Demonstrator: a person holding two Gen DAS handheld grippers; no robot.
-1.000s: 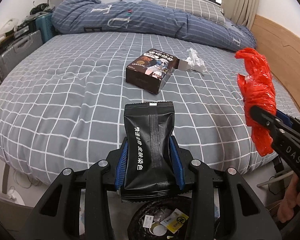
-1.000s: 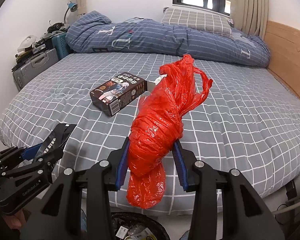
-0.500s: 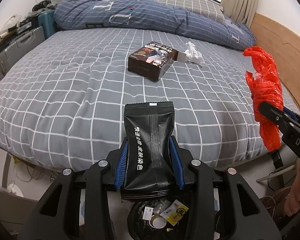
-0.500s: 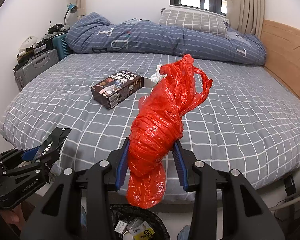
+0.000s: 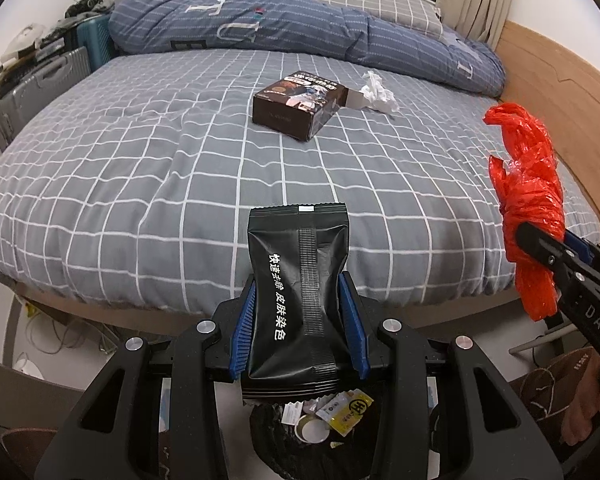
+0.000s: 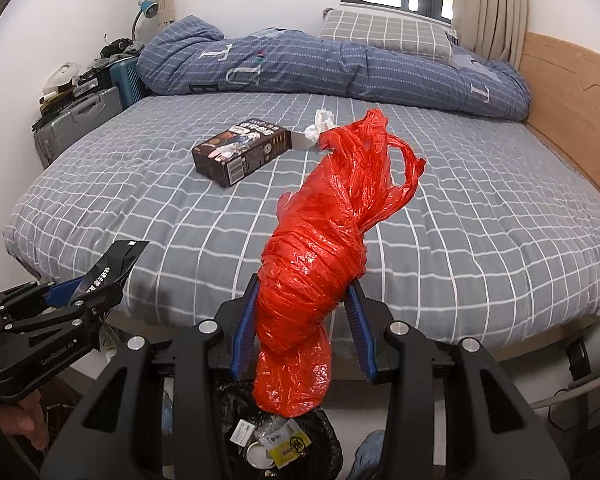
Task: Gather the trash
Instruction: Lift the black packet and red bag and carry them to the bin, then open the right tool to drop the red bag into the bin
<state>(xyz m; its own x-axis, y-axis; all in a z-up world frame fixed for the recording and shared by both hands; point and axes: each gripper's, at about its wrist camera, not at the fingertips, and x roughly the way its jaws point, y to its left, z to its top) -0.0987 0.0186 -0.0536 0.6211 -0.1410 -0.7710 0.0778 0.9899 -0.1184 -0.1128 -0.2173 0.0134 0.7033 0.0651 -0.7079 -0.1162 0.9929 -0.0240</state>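
My left gripper [image 5: 298, 322] is shut on a black sachet [image 5: 298, 288] with white lettering, held upright past the foot of the bed. My right gripper [image 6: 302, 328] is shut on a crumpled red plastic bag [image 6: 324, 248]. Below both hangs the mouth of a bin with a black liner [image 5: 312, 436] [image 6: 284, 440], with scraps inside. On the grey checked bedspread [image 5: 140, 168] lie a dark printed box [image 5: 296, 102] [image 6: 242, 150] and a crumpled white tissue [image 5: 376, 92] [image 6: 320, 124]. The red bag [image 5: 528, 200] shows at the right of the left wrist view; the sachet [image 6: 112, 268] at the left of the right wrist view.
A rolled blue quilt [image 6: 320, 64] and a checked pillow [image 6: 384, 32] lie at the head of the bed. Suitcases [image 5: 40, 88] and clutter stand by the left wall. A wooden bed frame [image 6: 568, 92] runs along the right. A person's hand [image 6: 24, 420] grips the left tool.
Both grippers have drawn back from the bed toward its foot, each still holding its item. The bed edge and more of the bin below have come into view.
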